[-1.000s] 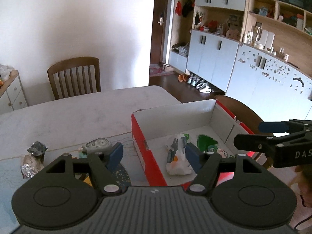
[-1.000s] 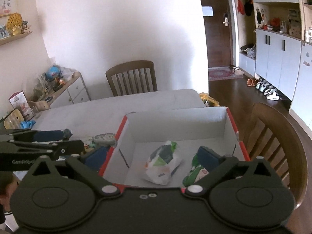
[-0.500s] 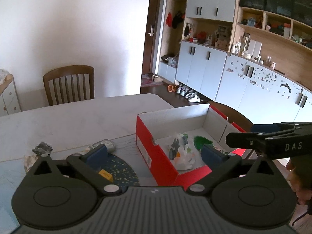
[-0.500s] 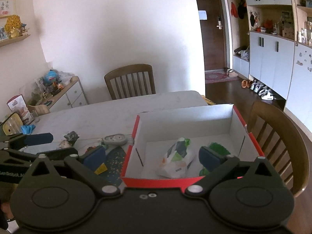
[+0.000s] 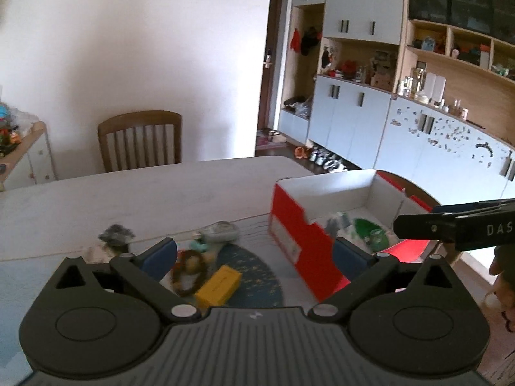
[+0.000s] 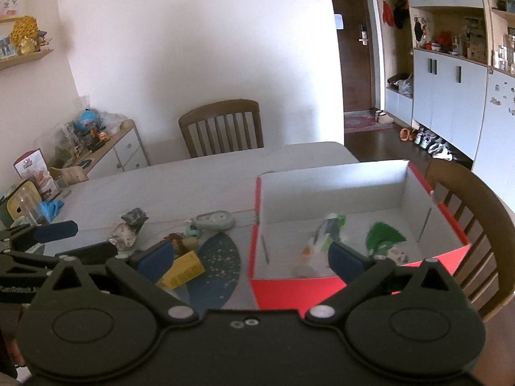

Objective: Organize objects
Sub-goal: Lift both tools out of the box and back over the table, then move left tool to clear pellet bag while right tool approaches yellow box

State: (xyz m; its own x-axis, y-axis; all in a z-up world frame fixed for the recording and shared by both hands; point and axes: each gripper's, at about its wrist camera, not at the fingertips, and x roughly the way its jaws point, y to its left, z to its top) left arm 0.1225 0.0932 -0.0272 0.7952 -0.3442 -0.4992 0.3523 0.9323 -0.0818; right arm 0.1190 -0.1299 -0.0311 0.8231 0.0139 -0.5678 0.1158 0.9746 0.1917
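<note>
- Both grippers have pulled back and up from the box since a second ago, so more of the table's clutter now shows in front of them.
- Leftmost on the pale table (image 6: 199, 177) lies a crumpled foil wrapper (image 6: 130, 225).
- Next comes a grey-green tape dispenser (image 6: 214, 220), with a dark bead bracelet (image 5: 190, 270) and a yellow box (image 5: 219, 284) nearer the cameras, the box lying on a dark blue round mat (image 6: 219, 257).
- Left gripper (image 5: 254, 257) hangs above the mat, its fingers spread wide and holding nothing.
- Right of the mat stands the red box (image 6: 437, 199), white inside, holding a white-and-green packet (image 6: 325, 231) and a green packet (image 6: 383, 234) beside it.
- Right gripper (image 6: 248, 257) hovers over the box's near left corner, fingers wide apart and empty.
</note>
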